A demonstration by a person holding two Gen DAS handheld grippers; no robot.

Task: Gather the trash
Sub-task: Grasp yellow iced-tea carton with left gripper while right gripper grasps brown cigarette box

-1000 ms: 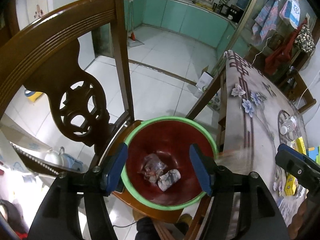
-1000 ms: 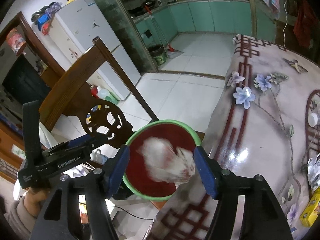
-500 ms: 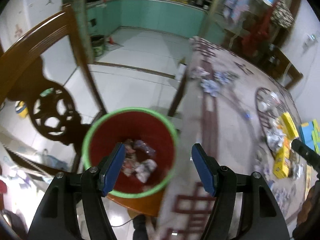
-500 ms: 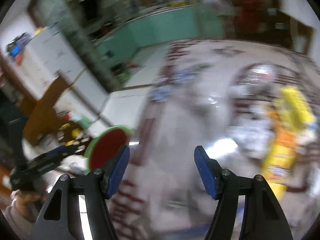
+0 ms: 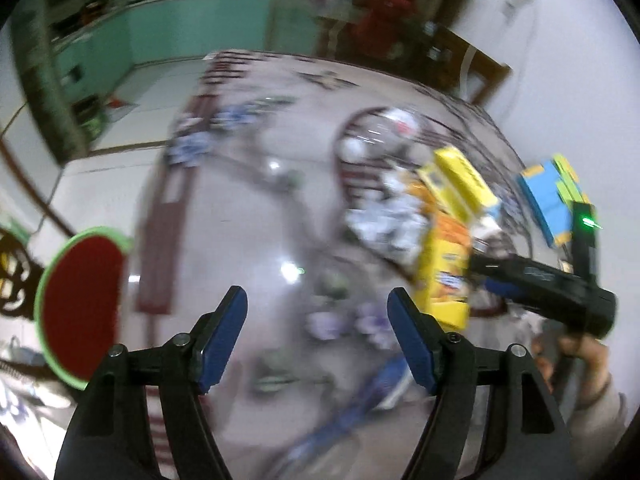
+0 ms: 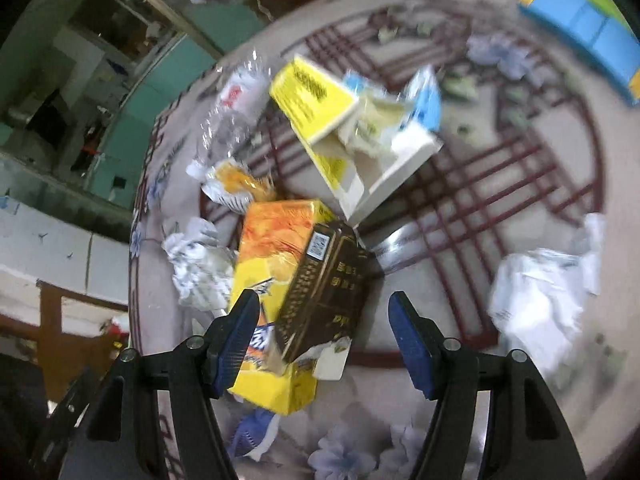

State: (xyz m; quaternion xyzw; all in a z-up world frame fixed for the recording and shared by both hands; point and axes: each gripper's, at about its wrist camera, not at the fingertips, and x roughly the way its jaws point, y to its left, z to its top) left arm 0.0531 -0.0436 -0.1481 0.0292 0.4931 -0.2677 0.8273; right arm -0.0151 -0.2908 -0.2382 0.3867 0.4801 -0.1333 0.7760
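Both tools have swung from the bin [image 5: 80, 304] to the table [image 5: 248, 240]; left tool [image 5: 318, 336] opening, empty; right tool [image 6: 322, 340] released.

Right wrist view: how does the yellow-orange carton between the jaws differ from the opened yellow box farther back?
The yellow-orange carton is closed and intact, with a dark printed side; the opened yellow box gapes, showing its white inside. The carton lies nearest the right gripper; the box lies beyond. Both are yellow cardboard lying on the table.

In the right wrist view, a yellow-and-black cardboard carton [image 6: 304, 296] lies at centre on the patterned round table [image 6: 520, 184]. Crumpled white paper [image 6: 200, 268] lies just left of it, and an opened yellow-and-white box [image 6: 340, 128] lies above. A red bin with a green rim [image 5: 80, 304] sits at the left wrist view's left edge.
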